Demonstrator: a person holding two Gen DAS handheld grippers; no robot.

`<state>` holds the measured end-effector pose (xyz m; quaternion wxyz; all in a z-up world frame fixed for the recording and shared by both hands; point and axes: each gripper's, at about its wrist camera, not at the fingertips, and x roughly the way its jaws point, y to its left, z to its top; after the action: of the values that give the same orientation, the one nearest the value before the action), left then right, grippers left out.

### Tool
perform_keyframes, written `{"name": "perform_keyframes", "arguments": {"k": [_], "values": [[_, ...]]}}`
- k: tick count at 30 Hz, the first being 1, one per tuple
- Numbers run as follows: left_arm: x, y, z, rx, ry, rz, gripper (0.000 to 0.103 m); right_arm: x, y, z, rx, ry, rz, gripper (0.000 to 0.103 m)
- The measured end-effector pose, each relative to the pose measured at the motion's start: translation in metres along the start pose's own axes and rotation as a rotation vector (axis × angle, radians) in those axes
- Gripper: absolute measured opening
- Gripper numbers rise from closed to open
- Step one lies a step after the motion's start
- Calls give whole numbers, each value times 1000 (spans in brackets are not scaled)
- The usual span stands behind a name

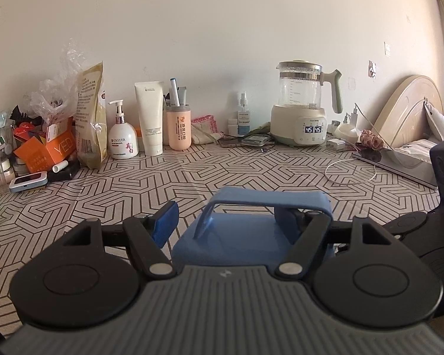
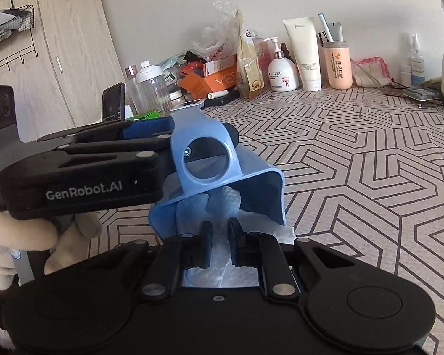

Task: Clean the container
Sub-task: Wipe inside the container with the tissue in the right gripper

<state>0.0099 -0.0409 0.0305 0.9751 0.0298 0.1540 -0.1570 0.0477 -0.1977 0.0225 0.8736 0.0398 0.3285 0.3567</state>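
Note:
A blue plastic container [image 2: 222, 171] with a strap handle lies on its side, open mouth toward my right gripper. My left gripper [image 1: 228, 222] is open around it; one pad [image 1: 164, 222] is left of it, the other sits under the handle [image 1: 269, 201]. In the right wrist view the left gripper [image 2: 83, 174] reaches in from the left and holds the container by its base with the round hole. My right gripper [image 2: 220, 233] is shut on a pale blue-white wipe [image 2: 219, 204], which is pushed into the container's mouth.
A patterned tablecloth [image 1: 192, 174] covers the table. Along the back wall stand a kettle [image 1: 306, 103], lotion bottle [image 1: 122, 136], white tube [image 1: 151, 118], peach cup [image 1: 179, 125] and an orange box [image 1: 48, 148]. A laptop [image 1: 399, 162] and cable lie right.

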Motion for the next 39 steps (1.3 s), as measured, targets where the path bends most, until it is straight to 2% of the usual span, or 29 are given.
{"name": "perform_keyframes", "arguments": {"k": [5, 10, 15, 24, 32, 39], "values": [[-1, 0, 1, -8, 8, -11, 71, 0, -19, 3, 117, 4, 61, 15], [-4, -11, 4, 62, 11, 38, 71, 3, -4, 2, 56, -4, 5, 15], [-5, -9, 3, 51, 8, 36, 71, 2, -7, 0, 71, 12, 82, 15], [-5, -9, 3, 46, 6, 42, 74, -11, -5, -14, 97, -29, 84, 14], [-5, -8, 2, 34, 3, 38, 74, -23, 8, -18, 19, -21, 18, 14], [-5, -8, 1, 35, 1, 36, 74, -16, 29, -9, -166, 32, -73, 14]]}}
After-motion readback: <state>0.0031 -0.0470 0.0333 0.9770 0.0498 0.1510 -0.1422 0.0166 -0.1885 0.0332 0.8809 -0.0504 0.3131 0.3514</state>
